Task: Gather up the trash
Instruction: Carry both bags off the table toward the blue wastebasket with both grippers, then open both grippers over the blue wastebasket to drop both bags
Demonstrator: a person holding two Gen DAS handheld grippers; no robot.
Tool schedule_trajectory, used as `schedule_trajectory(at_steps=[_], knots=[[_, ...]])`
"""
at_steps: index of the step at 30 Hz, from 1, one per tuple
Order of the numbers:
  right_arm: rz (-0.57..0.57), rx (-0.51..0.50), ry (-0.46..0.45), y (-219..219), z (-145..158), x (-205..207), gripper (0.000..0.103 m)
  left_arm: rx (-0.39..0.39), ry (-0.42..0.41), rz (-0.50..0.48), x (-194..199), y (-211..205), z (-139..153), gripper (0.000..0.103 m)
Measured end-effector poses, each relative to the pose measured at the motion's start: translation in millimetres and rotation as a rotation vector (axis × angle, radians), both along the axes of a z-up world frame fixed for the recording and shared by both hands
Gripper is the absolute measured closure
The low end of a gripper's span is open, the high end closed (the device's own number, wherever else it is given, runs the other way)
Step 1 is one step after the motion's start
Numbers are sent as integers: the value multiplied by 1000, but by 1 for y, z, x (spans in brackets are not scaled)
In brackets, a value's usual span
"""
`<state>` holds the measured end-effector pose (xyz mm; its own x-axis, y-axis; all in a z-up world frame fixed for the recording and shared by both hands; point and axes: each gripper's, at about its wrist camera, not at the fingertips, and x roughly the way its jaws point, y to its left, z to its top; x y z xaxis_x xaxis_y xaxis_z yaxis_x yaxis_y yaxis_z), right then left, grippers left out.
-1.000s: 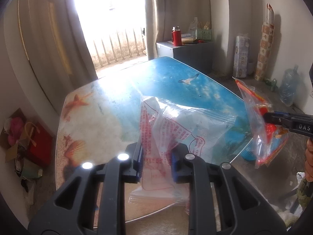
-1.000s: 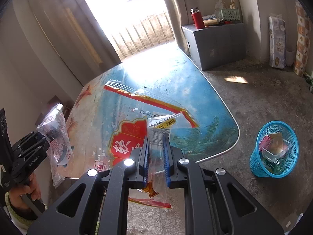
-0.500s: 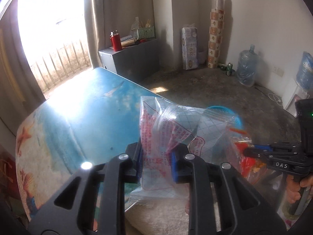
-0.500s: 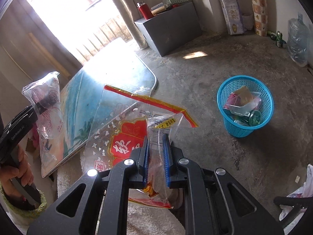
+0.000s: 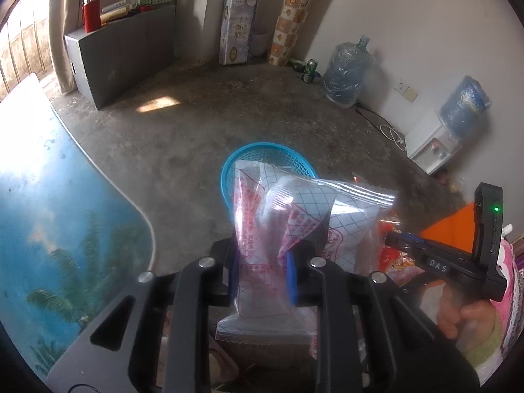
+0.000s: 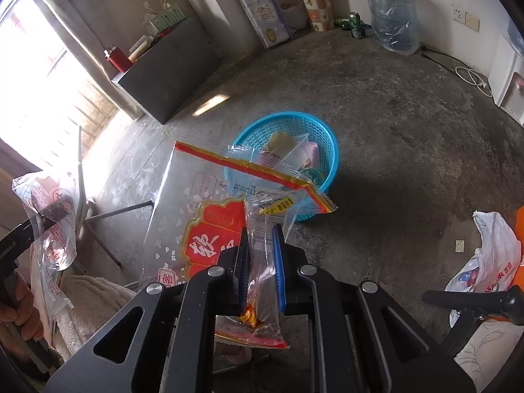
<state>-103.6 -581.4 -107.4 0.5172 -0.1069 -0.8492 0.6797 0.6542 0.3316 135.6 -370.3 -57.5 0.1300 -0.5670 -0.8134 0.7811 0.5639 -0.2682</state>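
The left gripper (image 5: 262, 267) has its fingers clamped on a clear crinkled wrapper with red print and a blue grid (image 5: 304, 216), the right gripper (image 6: 260, 267) on a clear red-and-gold snack bag (image 6: 209, 216); both hang above the round blue plastic mesh basket (image 6: 324, 144) on the floor at twelve o'clock. Light film could drift or snag the rim if released off-centre. Each wrapper's long axis points toward twelve o'clock, basketward.
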Motion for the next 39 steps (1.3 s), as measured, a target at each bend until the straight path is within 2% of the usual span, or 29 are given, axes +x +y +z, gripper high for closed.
schedule_trajectory(at_steps=[5,10,14,19,21,25,27,31,35,39], knots=[[-83,65,13,-41,-35,11,89,60,84,13,25,-61,-54,83],[-115,79,45,-74,-66,39,89,91,177,65,61,-116,-102,82],[-123,69,84,-98,-90,67,89,120,197,92,84,-155,-133,81],[-138,63,134,-124,-120,100,88,145,237,135,110,-181,-165,76],[-139,65,142,-132,-128,111,87,154,225,149,118,-189,-174,76],[-139,47,169,-145,-144,130,79,151,230,170,127,-195,-193,53],[-140,50,184,-151,-153,135,76,161,246,170,129,-196,-202,46],[-136,42,182,-159,-159,136,60,144,294,174,129,-192,-212,41],[-130,23,163,-158,-157,134,46,122,299,154,127,-194,-210,34],[-157,33,142,-161,-154,125,45,95,334,153,126,-194,-207,29]])
